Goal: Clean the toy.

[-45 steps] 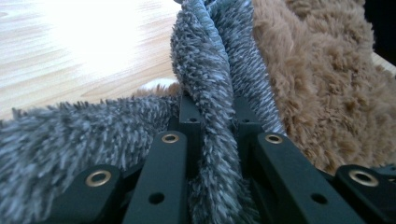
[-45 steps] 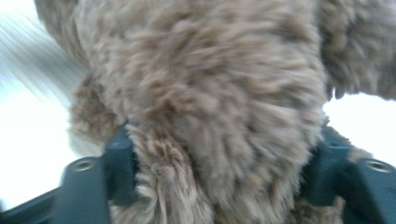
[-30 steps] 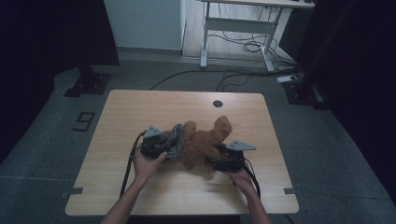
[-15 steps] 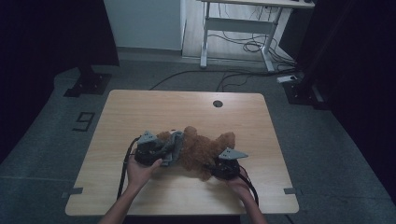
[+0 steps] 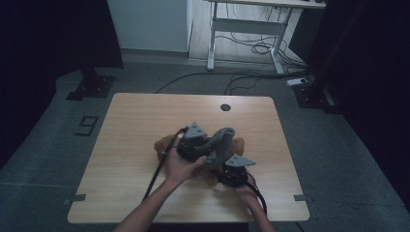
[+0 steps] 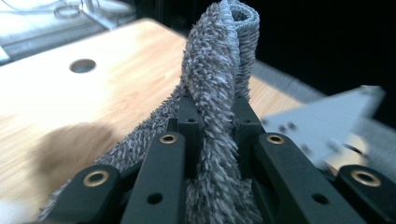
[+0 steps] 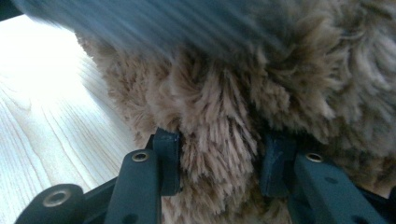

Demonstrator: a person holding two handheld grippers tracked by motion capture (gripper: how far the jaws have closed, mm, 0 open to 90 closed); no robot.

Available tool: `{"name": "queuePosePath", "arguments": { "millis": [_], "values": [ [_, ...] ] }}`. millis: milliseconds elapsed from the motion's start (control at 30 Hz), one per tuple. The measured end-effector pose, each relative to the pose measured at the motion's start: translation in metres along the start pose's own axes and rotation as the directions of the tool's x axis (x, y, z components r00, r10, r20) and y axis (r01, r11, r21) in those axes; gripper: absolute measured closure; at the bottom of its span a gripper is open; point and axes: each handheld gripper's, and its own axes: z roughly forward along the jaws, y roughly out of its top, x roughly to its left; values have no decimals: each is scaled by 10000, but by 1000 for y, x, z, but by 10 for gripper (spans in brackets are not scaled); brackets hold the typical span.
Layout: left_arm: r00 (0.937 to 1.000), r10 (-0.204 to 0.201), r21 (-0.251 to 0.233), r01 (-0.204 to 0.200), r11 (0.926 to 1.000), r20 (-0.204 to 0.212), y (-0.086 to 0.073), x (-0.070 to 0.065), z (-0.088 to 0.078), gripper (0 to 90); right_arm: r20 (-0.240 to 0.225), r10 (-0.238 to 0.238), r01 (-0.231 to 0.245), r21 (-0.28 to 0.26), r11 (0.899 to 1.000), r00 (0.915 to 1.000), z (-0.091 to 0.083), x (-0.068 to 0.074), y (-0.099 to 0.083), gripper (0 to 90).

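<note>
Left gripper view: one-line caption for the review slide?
Left gripper shut on a fuzzy grey cloth, lifted above the wooden table.

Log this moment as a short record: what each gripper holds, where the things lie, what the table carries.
left gripper: shut on grey cloth, lifted over the toy
right gripper: jaws just closed, shut on brown plush toy
brown plush toy: lying mid-table, partly under both grippers
grey cloth: fuzzy strip, folded, rising from the jaws
table: pale wood, round hole near far edge
</note>
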Motion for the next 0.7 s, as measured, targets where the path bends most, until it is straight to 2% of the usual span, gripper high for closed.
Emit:
{"name": "queuePosePath", "arguments": {
  "millis": [33,100,133,200,267,367,433,500,533,700],
  "values": [
    [9997,-56,419,66,9991,-235,0,-2,20,778,39,-33,33,0,10000,10000,0,0,0,595],
    [9990,-178,924,214,9955,-401,-5,0,40,779,86,-80,80,-9,10000,9999,0,1,-1,595],
    [9980,-128,1180,201,9928,-621,-9,3,50,780,115,-112,112,5,9999,9999,0,2,-1,595],
    [9972,-529,1050,583,9928,-531,-18,11,57,781,262,-255,253,109,9996,9993,0,3,-1,598],
    [9964,-596,858,647,9942,-603,-21,18,48,782,265,-271,268,126,9996,9993,0,3,-2,601],
    [9951,-371,816,446,9957,-916,-24,22,32,780,257,-321,317,132,9994,9992,0,4,-1,602],
    [9884,-16,935,159,9955,-1519,-29,28,17,781,247,-287,284,129,9995,9993,1,4,-1,602],
    [9767,313,1080,-84,9941,-2123,-34,34,8,781,204,-185,183,125,9998,9996,1,2,-1,602],
    [9744,189,1072,54,9942,-2242,-39,40,1,780,168,-157,155,104,9998,9997,1,2,-1,602],
    [9799,-610,624,740,9953,-1901,-56,60,-26,782,99,-105,104,124,9999,9999,1,2,-1,602]
  ]
}}
